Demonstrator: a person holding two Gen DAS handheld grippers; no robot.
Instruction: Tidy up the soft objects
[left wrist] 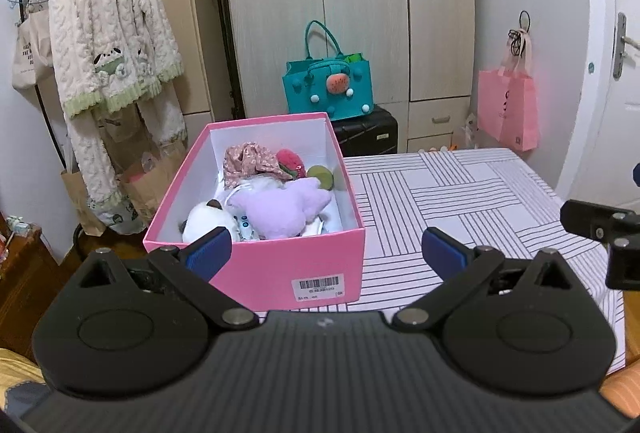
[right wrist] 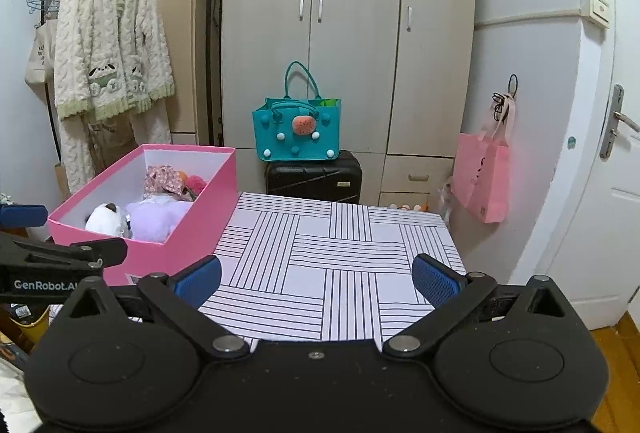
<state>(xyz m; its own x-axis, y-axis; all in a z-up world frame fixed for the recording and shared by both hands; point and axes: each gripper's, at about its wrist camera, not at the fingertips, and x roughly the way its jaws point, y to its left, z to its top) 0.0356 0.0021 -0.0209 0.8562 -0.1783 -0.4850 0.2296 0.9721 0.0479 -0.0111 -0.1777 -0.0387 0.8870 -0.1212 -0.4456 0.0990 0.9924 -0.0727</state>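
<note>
I take the pink box as my landmark; it sits at the left end of the striped tabletop, open at the top. Everything soft that I can see is already inside it: the purple plush is the largest and lies in the middle, the white plush is pressed into the near left corner, the floral cloth is bunched toward the far wall, and the red toy and the green ball are tucked beside it at the far right. Right of the box, the striped cloth is bare as far as I can see.

My left gripper hovers just in front of the box's near wall, fingers spread wide and empty. My right gripper hangs over the cloth to the right of the box, likewise spread wide and holding nothing.

I judge the gathering to be nearly done, so the step in hand is tidying the contents. The purple plush rides high, close to the rim. To do this well I would come down from above, well inside the walls, and press it lightly with the pads rather than pinch it. The cardboard is light and could slide, so the right gripper could brace the box's right wall.
</note>
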